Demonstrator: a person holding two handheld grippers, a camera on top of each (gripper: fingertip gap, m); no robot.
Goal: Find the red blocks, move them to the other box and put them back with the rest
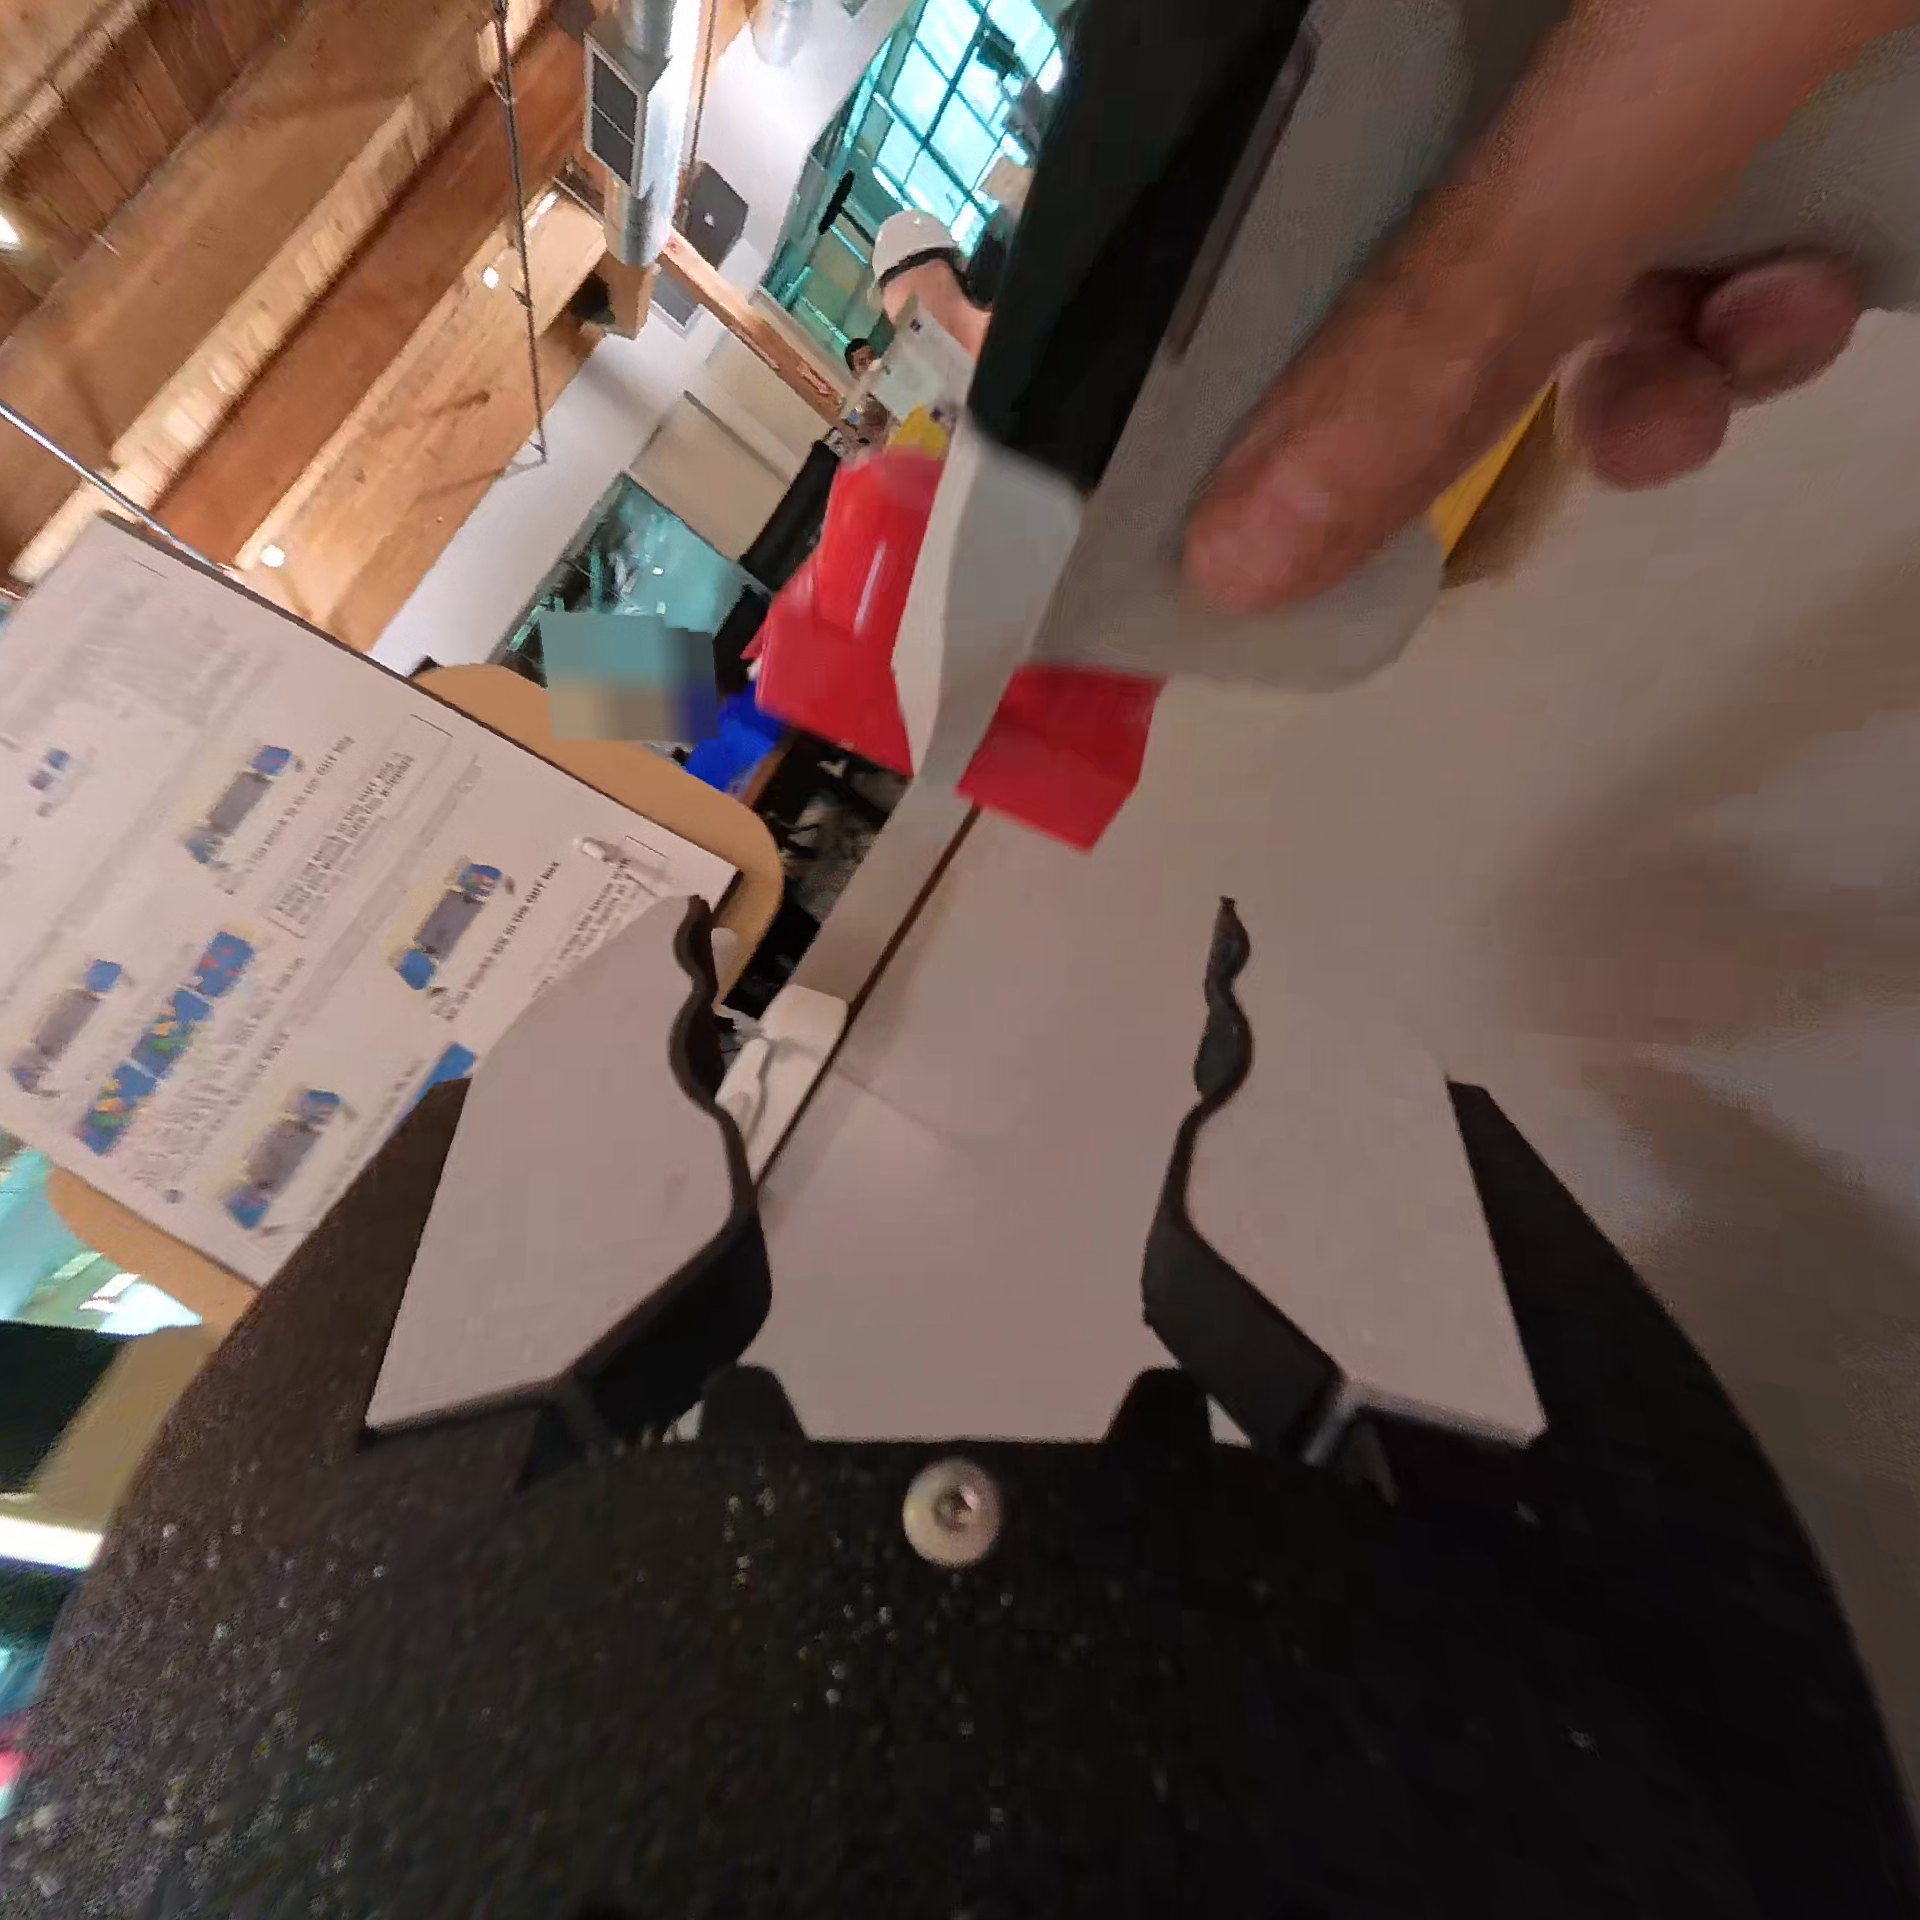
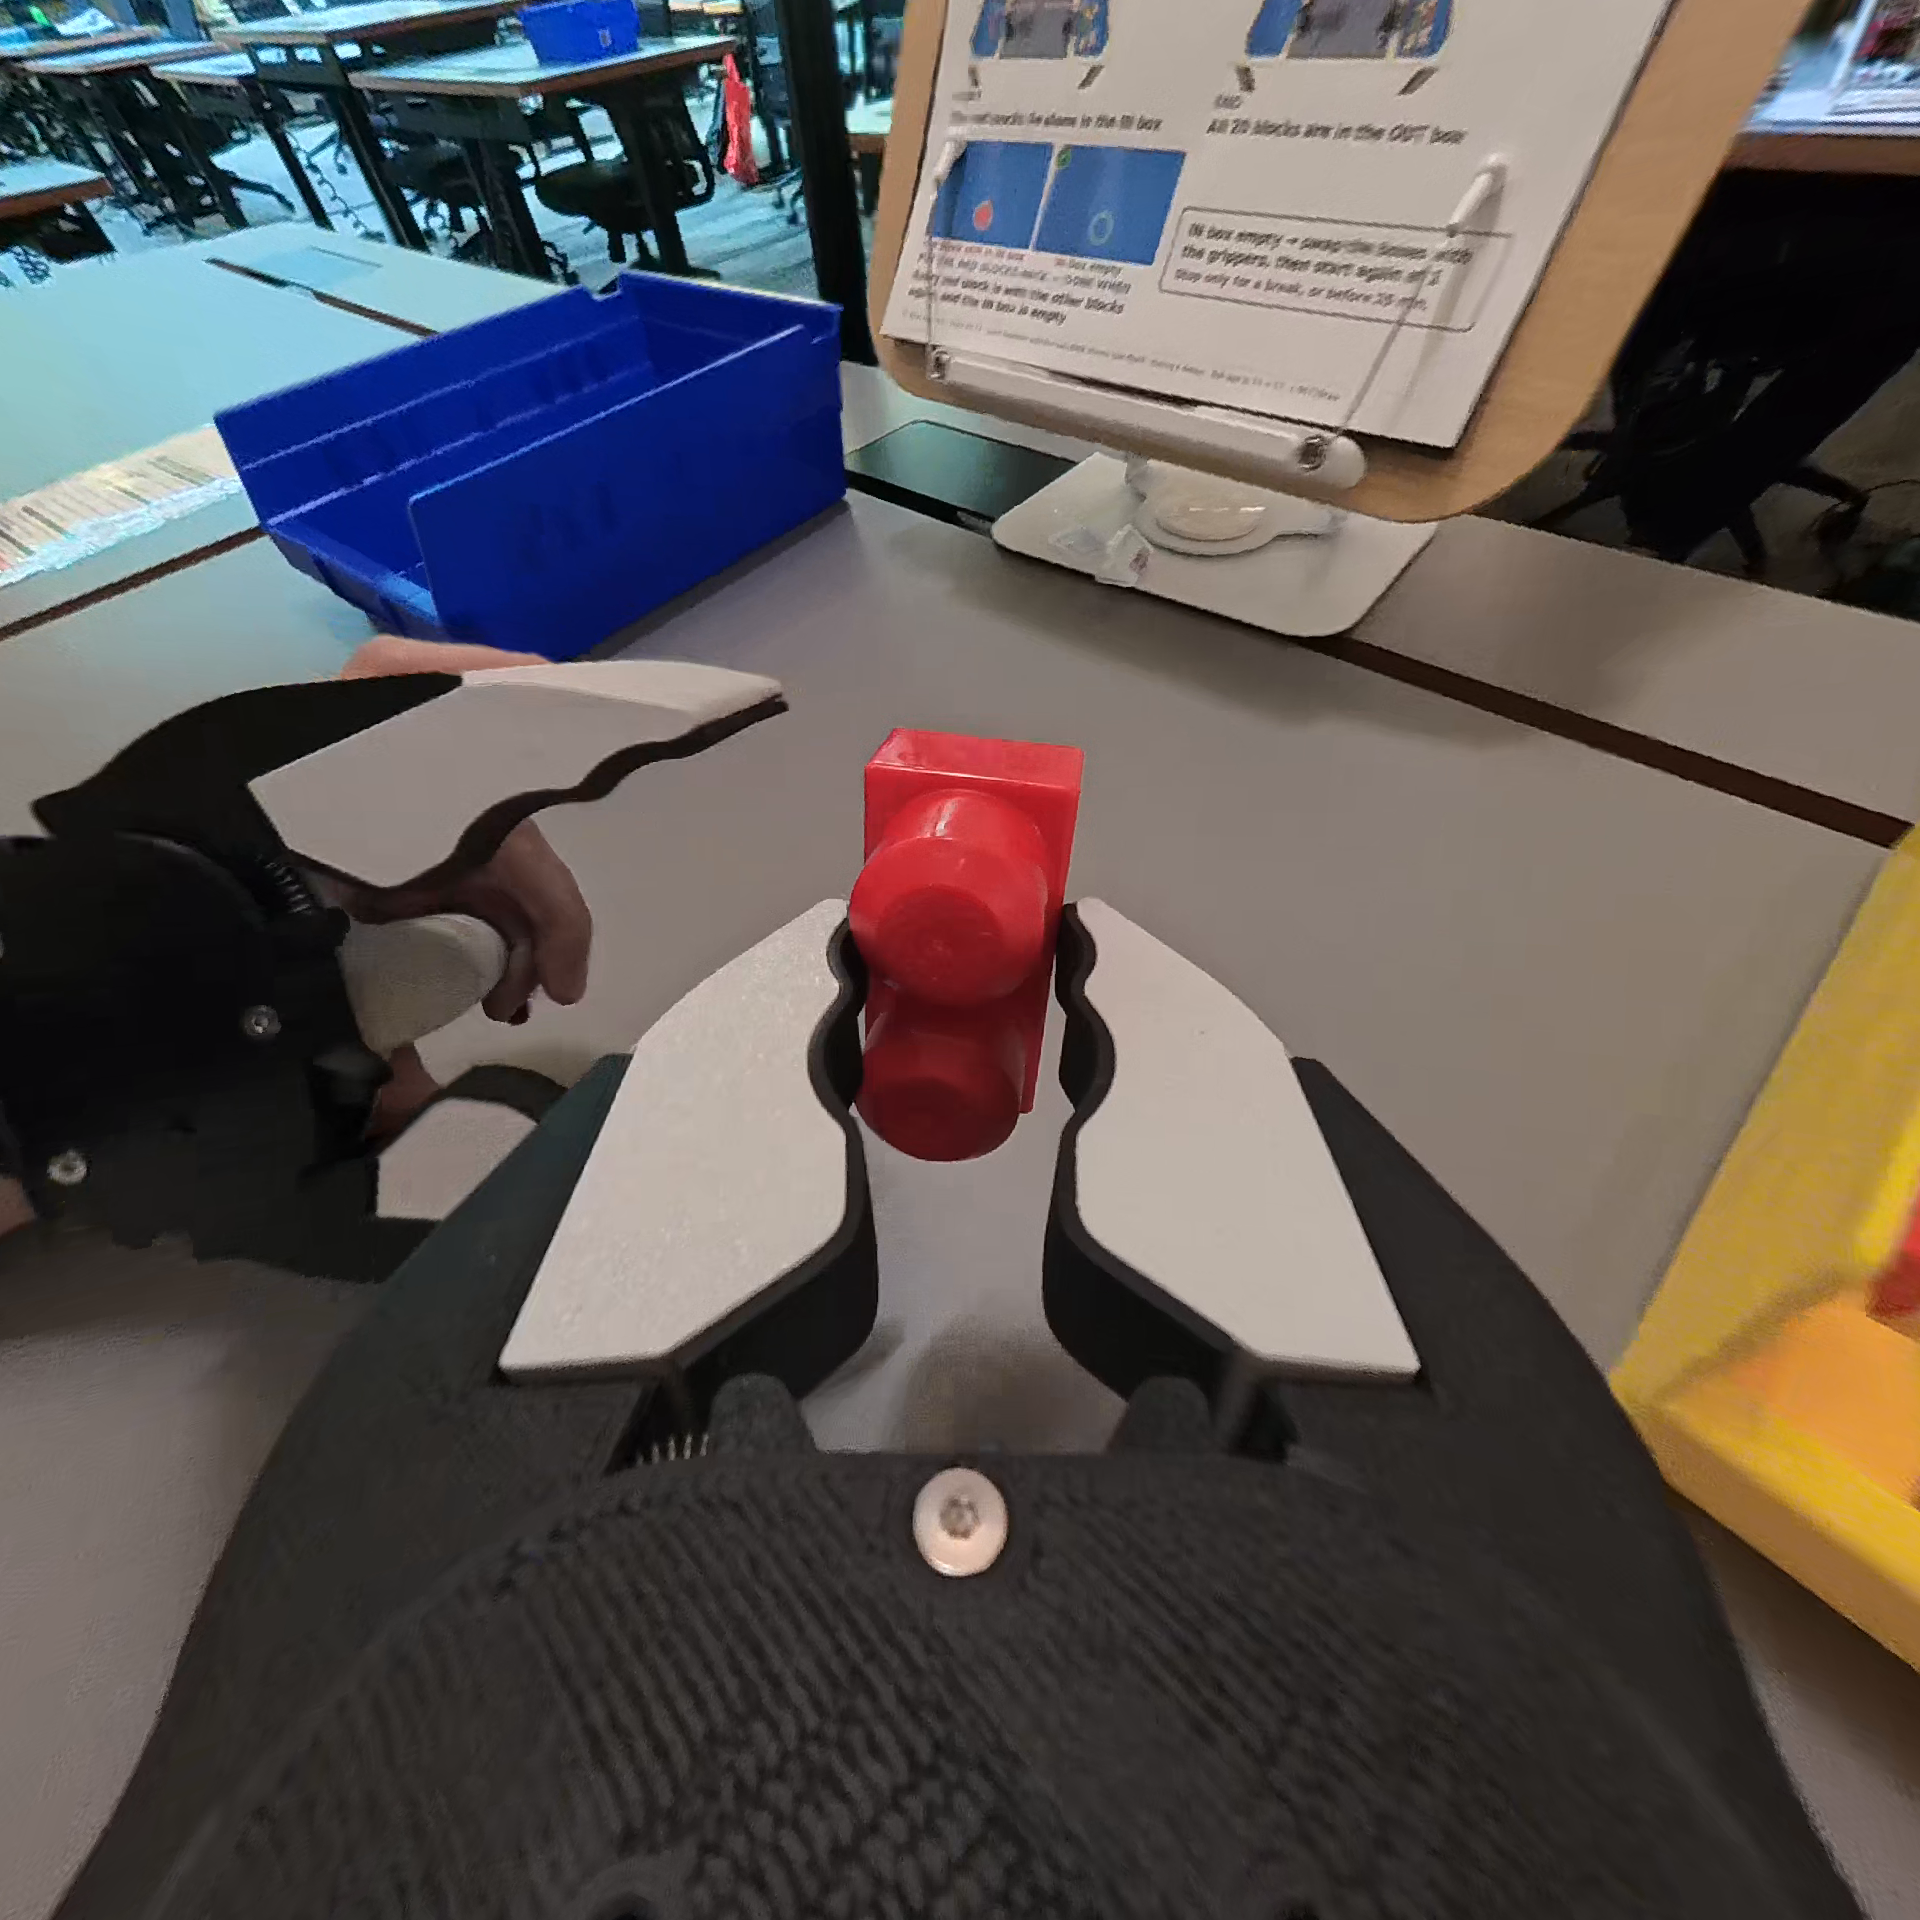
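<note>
Centre frame, right hand-held gripper (image 2: 954,977) clamps red block (image 2: 961,935) by its tips, could slip out; left hand-held gripper (image 1: 961,997) open, empty

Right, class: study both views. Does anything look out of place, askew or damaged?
Nothing is damaged or spilled. The red block is off the table, clamped studs-toward-camera in the right hand-held gripper. The left hand-held gripper is open and empty. The blue box looks empty.
</note>
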